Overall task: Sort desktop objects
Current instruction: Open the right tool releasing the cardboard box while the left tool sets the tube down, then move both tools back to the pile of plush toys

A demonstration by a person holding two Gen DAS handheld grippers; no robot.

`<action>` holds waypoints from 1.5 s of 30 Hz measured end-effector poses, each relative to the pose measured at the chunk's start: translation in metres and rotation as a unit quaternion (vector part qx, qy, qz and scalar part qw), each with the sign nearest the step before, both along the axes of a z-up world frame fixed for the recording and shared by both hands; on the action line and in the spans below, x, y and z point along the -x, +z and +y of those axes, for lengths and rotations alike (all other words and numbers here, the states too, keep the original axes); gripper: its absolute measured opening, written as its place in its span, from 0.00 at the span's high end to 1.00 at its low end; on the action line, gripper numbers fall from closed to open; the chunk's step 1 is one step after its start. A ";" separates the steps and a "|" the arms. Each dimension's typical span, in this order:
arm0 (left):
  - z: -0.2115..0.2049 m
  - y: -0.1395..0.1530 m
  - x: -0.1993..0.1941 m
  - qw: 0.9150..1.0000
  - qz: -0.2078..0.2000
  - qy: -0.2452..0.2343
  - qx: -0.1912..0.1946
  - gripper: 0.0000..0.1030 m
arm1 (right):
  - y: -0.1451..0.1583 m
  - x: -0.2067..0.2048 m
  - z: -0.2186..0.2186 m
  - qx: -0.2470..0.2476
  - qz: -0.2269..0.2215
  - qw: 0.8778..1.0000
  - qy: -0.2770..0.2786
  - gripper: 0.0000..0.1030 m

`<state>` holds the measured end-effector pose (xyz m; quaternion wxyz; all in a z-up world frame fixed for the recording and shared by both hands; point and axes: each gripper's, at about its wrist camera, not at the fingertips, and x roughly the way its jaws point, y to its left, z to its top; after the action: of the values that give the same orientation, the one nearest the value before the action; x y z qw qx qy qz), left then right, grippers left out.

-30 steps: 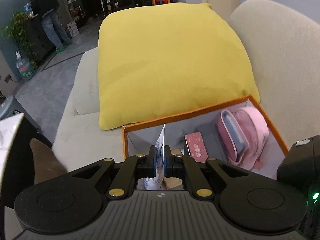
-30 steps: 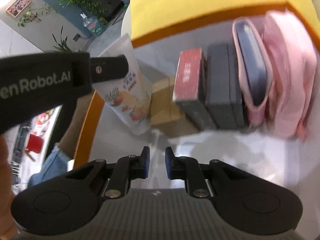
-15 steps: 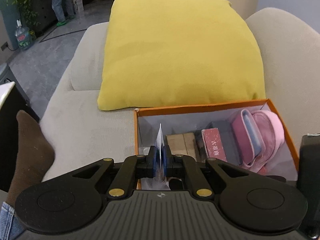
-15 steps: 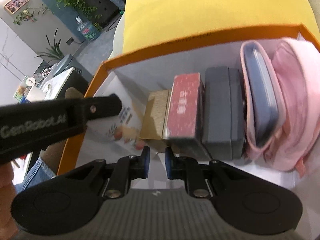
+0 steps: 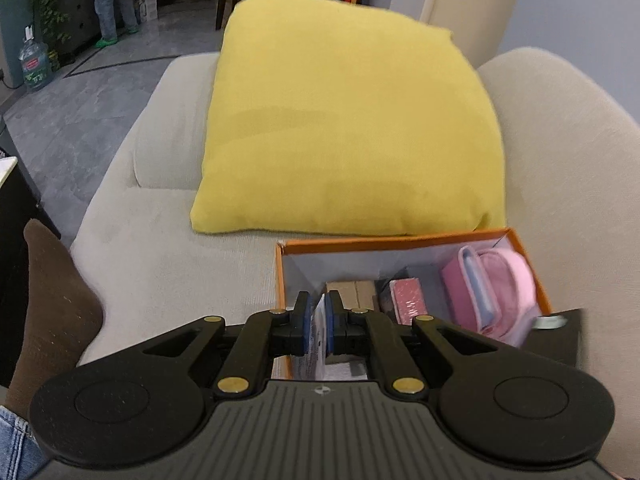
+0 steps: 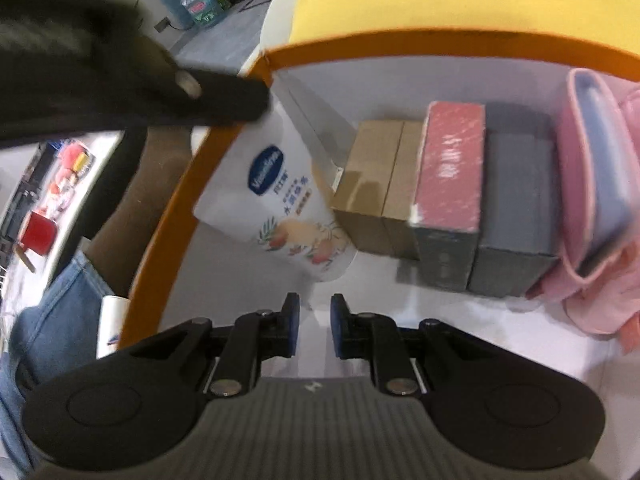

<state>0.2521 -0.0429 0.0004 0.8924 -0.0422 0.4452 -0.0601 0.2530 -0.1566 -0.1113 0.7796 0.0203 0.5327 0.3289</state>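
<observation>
Inside the orange box (image 6: 160, 248) on the sofa (image 5: 168, 264), we hold the white tube (image 6: 280, 208) by its flat crimped end, the left gripper (image 5: 318, 322) pinching it between its jaws. The tube hangs slantwise at the box's left end, its long axis running from the crimp near the orange rim down toward the cap end, which sits low over the white floor just beside the brown carton (image 6: 380, 184). We cannot tell whether the cap end touches the floor.

Our right gripper (image 6: 314, 320) hovers over the box floor with its jaws spread and nothing between them; the tube's lower end lies just ahead of them and slightly left. So the left hand owns the tube, and the coming move, as we judge it, is to lay or release it in the free gap left of the carton.

The left wrist view shows only the tube's thin edge between the pads, plus the yellow cushion (image 5: 348, 128) behind the box. The right wrist view gives the printed face, the slant, and the row: carton, red box (image 6: 448, 172), grey box (image 6: 516, 200), pink pouch (image 6: 600, 200).
</observation>
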 end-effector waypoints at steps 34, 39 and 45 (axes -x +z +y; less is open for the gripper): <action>0.108 0.045 0.138 0.998 -0.063 0.028 0.002 0.77 | 0.093 0.067 -0.027 0.039 -0.163 0.985 -0.046 0.70; 0.135 0.052 0.180 0.997 -0.052 0.059 -0.017 0.71 | 0.118 0.115 0.014 -0.008 -0.219 0.975 -0.043 0.70; 0.159 0.034 0.215 0.996 -0.032 0.080 0.008 0.70 | 0.121 0.174 0.059 -0.039 -0.205 0.978 0.016 0.70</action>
<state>0.0369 0.1159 0.0342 0.9077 -0.0834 0.4112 0.0067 0.0790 -0.0971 0.0098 0.8654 -0.0257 0.3483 0.3594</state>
